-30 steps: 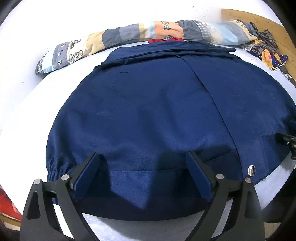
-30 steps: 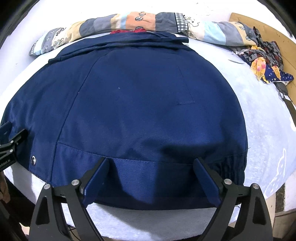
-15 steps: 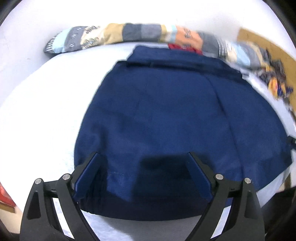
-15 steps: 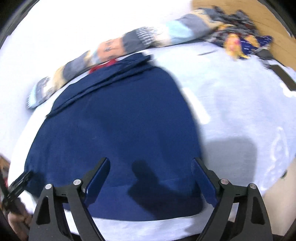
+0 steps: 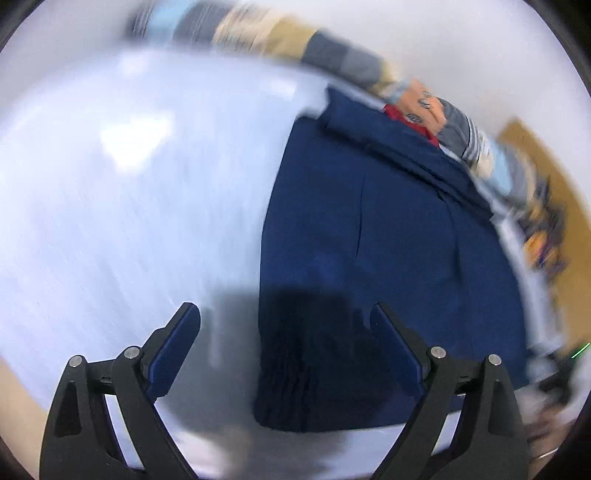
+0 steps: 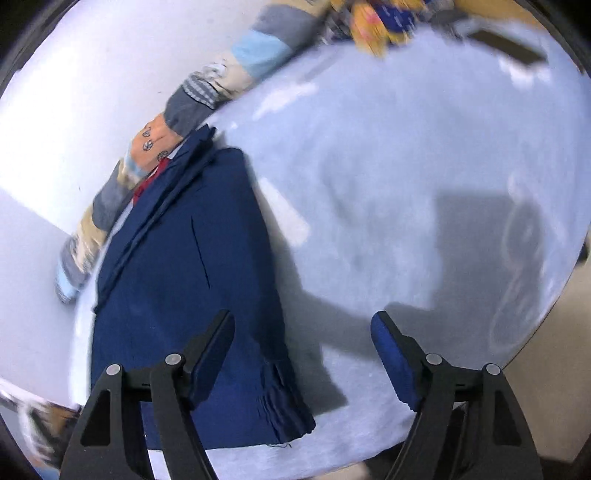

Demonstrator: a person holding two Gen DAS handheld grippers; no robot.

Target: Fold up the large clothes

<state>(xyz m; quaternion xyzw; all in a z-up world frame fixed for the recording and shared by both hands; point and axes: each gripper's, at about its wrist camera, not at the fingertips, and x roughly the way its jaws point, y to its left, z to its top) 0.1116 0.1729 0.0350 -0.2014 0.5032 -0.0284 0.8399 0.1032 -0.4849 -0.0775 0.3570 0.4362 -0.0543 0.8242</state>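
Note:
A large navy blue jacket lies flat on the white bed, collar at the far end with a red lining showing. My left gripper hangs open above the jacket's near left corner, its pads apart from the cloth. In the right wrist view the same jacket fills the lower left. My right gripper hovers over the jacket's near right corner with its gathered cuff; its jaws are closing, wide apart, and no pad presses on cloth. Both views are blurred and tilted.
A patchwork bolster runs along the far edge of the bed against the white wall. A heap of patterned clothes sits on a wooden surface at the far right. White sheet spreads to the right of the jacket.
Both grippers have swung outward from the jacket's hem middle, the left to its left corner, the right to its right corner, and both views have rolled. The jacket lies as before.

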